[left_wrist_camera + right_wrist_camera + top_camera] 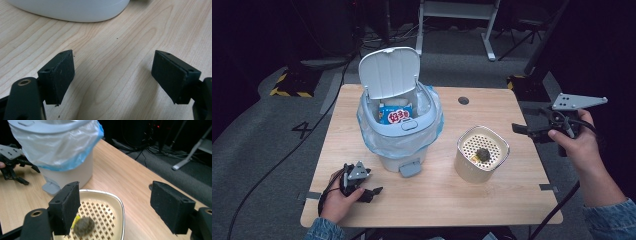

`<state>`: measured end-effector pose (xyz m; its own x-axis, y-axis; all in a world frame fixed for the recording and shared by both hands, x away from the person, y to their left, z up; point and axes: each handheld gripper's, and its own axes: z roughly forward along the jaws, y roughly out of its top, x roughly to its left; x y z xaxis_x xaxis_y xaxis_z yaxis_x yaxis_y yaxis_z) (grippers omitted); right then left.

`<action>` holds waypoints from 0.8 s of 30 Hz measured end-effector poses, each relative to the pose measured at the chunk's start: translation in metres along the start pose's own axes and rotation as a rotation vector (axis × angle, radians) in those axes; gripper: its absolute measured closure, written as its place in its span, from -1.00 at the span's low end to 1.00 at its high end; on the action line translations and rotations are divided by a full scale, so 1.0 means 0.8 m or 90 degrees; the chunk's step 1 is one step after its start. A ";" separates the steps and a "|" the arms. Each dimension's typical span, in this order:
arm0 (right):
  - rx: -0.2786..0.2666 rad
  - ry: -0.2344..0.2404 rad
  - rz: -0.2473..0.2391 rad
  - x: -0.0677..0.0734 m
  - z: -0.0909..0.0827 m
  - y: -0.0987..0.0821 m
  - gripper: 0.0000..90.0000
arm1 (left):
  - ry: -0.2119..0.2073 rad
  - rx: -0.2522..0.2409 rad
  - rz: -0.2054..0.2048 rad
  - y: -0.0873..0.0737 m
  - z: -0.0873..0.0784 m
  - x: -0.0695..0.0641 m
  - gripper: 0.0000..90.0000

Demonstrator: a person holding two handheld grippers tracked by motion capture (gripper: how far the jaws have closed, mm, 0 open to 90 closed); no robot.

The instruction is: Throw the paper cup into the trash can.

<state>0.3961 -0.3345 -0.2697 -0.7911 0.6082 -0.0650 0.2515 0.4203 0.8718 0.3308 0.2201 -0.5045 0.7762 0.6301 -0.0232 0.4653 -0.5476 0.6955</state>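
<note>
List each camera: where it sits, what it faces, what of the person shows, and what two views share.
High view: above the person's side, looking forward and down on the table; both forearms, the left gripper and right gripper show.
Left gripper view: rides the left gripper, facing bare wood and the bin base; open jaws show.
Right gripper view: rides the right gripper, facing the perforated container; open jaws and the far left gripper show.
Shared: the bin with its blue liner appears in the high and right gripper views.
</note>
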 end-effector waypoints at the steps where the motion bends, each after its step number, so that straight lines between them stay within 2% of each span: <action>1: 0.005 -0.004 0.005 -0.001 -0.002 -0.007 -0.46 | 0.002 0.000 0.000 0.000 0.000 0.000 -0.58; 5: 0.022 -0.017 0.007 -0.002 -0.008 -0.031 -0.46 | 0.005 0.000 -0.002 0.000 -0.001 0.000 -0.58; 9: 0.023 -0.025 0.016 -0.002 -0.014 -0.057 -0.48 | 0.014 -0.001 -0.010 -0.001 -0.001 -0.003 -0.58; 15: 0.041 -0.048 0.038 -0.002 -0.018 -0.093 -0.49 | 0.019 0.000 -0.015 -0.001 -0.001 -0.003 -0.58; 21: 0.055 -0.075 0.067 0.005 -0.013 -0.137 -0.51 | 0.019 0.000 -0.015 -0.001 -0.001 -0.003 -0.58; 24: 0.081 -0.084 0.079 0.010 -0.005 -0.162 -0.50 | 0.018 0.000 -0.015 -0.001 -0.001 -0.003 -0.58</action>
<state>0.3550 -0.3862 -0.3812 -0.6723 0.7396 -0.0317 0.4167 0.4135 0.8096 0.3280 0.2192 -0.5044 0.7529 0.6579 -0.0189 0.4827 -0.5324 0.6954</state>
